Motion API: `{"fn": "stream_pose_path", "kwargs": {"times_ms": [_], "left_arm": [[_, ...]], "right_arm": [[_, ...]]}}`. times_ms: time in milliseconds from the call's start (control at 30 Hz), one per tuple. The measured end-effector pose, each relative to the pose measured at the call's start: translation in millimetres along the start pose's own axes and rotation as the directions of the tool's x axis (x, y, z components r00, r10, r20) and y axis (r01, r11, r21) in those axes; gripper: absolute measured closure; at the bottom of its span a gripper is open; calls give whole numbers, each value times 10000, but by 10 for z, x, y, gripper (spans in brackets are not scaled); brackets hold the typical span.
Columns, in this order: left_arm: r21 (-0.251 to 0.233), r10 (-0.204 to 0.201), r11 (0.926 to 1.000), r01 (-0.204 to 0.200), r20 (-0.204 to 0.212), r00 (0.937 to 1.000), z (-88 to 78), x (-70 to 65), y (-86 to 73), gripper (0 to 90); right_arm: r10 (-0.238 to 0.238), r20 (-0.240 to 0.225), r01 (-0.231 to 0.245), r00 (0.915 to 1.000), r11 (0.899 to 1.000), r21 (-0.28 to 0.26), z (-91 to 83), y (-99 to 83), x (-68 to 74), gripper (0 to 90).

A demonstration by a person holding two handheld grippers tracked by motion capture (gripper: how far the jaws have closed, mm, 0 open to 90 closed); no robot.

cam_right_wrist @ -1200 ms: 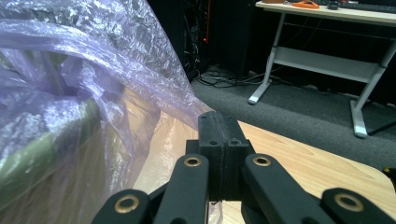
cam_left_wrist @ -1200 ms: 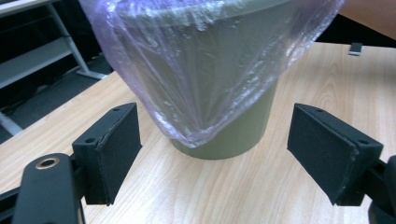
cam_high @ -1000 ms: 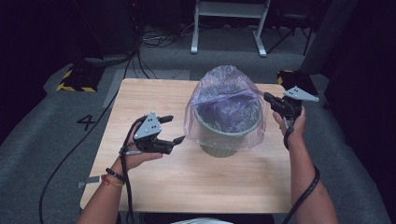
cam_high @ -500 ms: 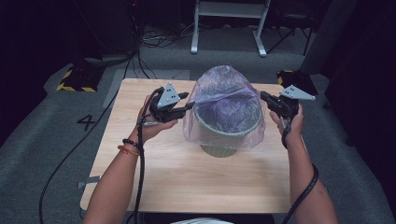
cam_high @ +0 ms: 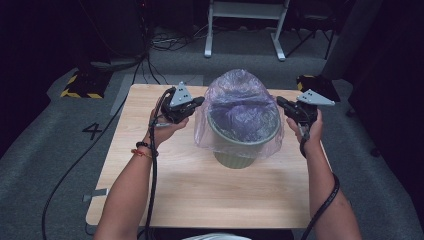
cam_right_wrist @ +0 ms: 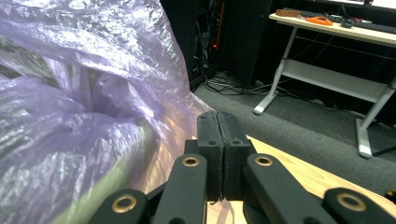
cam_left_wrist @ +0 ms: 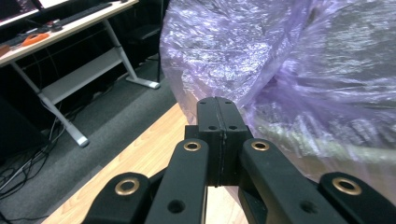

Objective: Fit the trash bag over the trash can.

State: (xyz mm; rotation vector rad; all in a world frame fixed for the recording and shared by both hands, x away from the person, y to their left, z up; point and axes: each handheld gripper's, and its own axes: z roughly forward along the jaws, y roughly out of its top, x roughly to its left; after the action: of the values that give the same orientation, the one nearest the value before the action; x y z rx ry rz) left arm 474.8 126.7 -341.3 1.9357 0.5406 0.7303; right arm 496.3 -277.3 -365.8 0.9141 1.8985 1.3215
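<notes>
A translucent purple plastic bag [cam_high: 240, 95] is draped over a green bin [cam_high: 240, 156] in the middle of the wooden table [cam_high: 200, 200]. My left gripper [cam_high: 201, 101] is at the bag's left edge. Its jaws have just been closing and now press together with the film's edge caught at their tips. In the left gripper view the gripper [cam_left_wrist: 217, 105] meets the bag [cam_left_wrist: 280, 56] right at its tips. My right gripper [cam_high: 279, 101] is shut on the bag's right edge; in the right gripper view its jaws [cam_right_wrist: 217, 119] pinch the film [cam_right_wrist: 70, 70].
A white desk frame [cam_high: 245, 30] stands on the grey carpet behind the table, with cables beside it. A yellow-and-black striped block [cam_high: 80, 87] lies at the far left, and a dark object [cam_high: 315, 82] sits off the table's far right corner. A "4" [cam_high: 92, 131] marks the floor.
My left gripper moved from the table's left side up to the bag's left edge and closed there. The bag now spreads wider over the bin. The right gripper stayed put.
</notes>
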Motion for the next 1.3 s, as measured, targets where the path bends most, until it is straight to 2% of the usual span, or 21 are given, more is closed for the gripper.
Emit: {"fn": "stream_pose_path", "kwargs": {"times_ms": [67, 167, 267, 367, 500, 533, 667, 900, 933, 967, 1000, 1033, 1133, 1200, 1267, 1300], "left_arm": [[-113, -408, 9991, 408, -62, 9991, 37, 62, 5, 900], [-258, -800, 9965, 799, -60, 9968, 101, 121, 6, 900], [-235, -1284, 9915, 1283, -49, 9917, 205, 164, -16, 900], [250, -1796, 9833, 1800, -168, 9836, 365, 210, -88, 900], [717, -2448, 9670, 2446, -59, 9696, 535, 254, -198, 900], [911, -2512, 9635, 2516, -166, 9678, 583, 249, -217, 900], [1347, -2539, 9582, 2525, -70, 9672, 694, 220, -262, 900], [2015, -2834, 9417, 2695, 430, 9580, 875, 130, -351, 900], [2150, -2772, 9406, 2627, 398, 9600, 902, 110, -359, 900], [2362, -2605, 9403, 2451, 359, 9648, 934, 80, -365, 900], [2457, -2555, 9394, 2392, 366, 9661, 950, 61, -369, 900], [2498, -2520, 9394, 2349, 384, 9670, 964, 39, -378, 900], [2587, -2662, 9338, 2473, 404, 9631, 979, 6, -422, 898], [2417, -2668, 9376, 2499, 393, 9630, 947, -2, -463, 883], [2259, -2806, 9368, 2672, 289, 9594, 898, 18, -507, 836], [2224, -2839, 9355, 2746, 102, 9588, 860, 42, -530, 783]], "right_arm": [[-48, -27, 48, 10000, 10000, 48, 23, 14, 4, 888], [-39, -60, 40, 10000, 9997, 226, 80, 23, 5, 888], [30, -94, -24, 10000, 9985, 554, 151, -3, -3, 888], [352, -176, -338, 9992, 9967, 735, 214, -76, -23, 888], [655, -274, -625, 9975, 9933, 973, 284, -191, -35, 889], [673, -282, -641, 9973, 9927, 1023, 295, -217, -35, 889], [813, -356, -765, 9961, 9899, 1194, 328, -308, -39, 891], [945, -548, -856, 9940, 9855, 1468, 370, -449, -1, 890], [953, -571, -860, 9938, 9853, 1479, 375, -462, 1, 890], [968, -581, -871, 9936, 9848, 1505, 379, -478, 6, 890], [1002, -574, -902, 9933, 9837, 1558, 386, -501, 13, 890], [1008, -584, -904, 9932, 9831, 1593, 393, -516, 18, 890], [854, -585, -746, 9946, 9832, 1668, 394, -572, 55, 890], [820, -551, -716, 9951, 9829, 1699, 371, -602, 52, 890], [855, -486, -762, 9952, 9826, 1692, 331, -638, 26, 889], [885, -423, -802, 9952, 9825, 1683, 310, -655, 8, 885]]}}
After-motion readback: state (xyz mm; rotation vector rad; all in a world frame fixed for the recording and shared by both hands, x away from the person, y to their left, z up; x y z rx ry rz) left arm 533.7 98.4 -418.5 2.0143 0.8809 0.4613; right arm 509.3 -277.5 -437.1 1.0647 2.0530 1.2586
